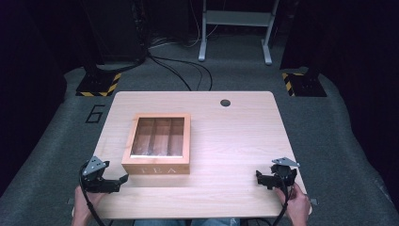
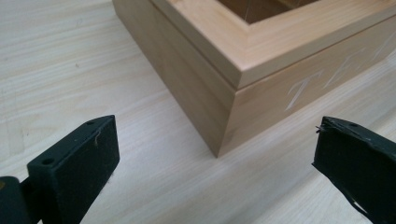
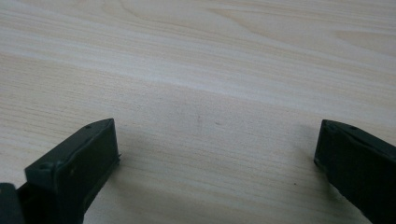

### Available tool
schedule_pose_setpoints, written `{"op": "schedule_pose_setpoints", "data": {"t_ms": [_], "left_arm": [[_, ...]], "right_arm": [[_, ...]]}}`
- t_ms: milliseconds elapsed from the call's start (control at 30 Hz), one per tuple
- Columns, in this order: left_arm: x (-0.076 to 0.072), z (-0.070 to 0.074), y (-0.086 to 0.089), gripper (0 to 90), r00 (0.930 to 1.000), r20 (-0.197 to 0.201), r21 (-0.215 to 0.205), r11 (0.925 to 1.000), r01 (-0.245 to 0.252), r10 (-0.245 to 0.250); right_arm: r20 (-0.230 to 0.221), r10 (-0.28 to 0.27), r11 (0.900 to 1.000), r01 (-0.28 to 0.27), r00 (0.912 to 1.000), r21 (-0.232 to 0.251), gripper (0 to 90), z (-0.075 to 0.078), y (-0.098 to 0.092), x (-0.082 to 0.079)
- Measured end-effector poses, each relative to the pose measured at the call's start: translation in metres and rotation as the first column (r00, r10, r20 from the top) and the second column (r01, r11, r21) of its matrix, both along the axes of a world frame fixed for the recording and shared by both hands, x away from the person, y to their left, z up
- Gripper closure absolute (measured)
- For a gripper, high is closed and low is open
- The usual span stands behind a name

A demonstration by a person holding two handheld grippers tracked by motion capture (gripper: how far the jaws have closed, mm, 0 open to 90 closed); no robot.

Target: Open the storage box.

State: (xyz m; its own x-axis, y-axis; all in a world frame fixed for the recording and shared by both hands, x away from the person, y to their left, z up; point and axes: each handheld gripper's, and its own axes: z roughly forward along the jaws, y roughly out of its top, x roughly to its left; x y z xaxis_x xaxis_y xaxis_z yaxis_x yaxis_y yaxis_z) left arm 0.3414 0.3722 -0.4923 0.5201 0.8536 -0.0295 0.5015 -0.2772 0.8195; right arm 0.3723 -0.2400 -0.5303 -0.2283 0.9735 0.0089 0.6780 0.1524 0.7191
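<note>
A wooden tea box with a glass lid and the word TEA on its front sits closed on the left half of the table. My left gripper rests near the front left table edge, just short of the box's front left corner, jaws wide apart with nothing between them. My right gripper stands at the front right of the table, far from the box. Its jaws are spread wide over bare wood.
The light wooden table has a round cable hole near its far edge. Beyond the table are cables on the floor, a white stand and two bases with yellow-black tape.
</note>
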Motion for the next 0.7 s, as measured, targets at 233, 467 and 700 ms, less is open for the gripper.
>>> {"op": "schedule_pose_setpoints", "data": {"t_ms": [233,467,700], "left_arm": [[0.009,0.002,-0.006,2.8,0.9998,0.018,-0.017,0.9999,0.004,-0.004],[0.013,0.004,-0.008,21.0,0.9989,0.040,-0.050,0.9984,0.027,-0.025],[0.013,0.003,-0.009,29.5,0.9973,0.042,-0.060,0.9963,0.062,-0.060]], "right_arm": [[0.001,0.000,1.000,0.000,1.0000,-0.001,0.0,0.000,0.000,0.000],[0.000,0.003,1.000,-0.003,1.0000,-0.002,0.0,0.000,0.000,0.000],[0.001,0.001,1.000,-0.001,1.0000,-0.001,0.0,0.000,0.000,0.000]]}}
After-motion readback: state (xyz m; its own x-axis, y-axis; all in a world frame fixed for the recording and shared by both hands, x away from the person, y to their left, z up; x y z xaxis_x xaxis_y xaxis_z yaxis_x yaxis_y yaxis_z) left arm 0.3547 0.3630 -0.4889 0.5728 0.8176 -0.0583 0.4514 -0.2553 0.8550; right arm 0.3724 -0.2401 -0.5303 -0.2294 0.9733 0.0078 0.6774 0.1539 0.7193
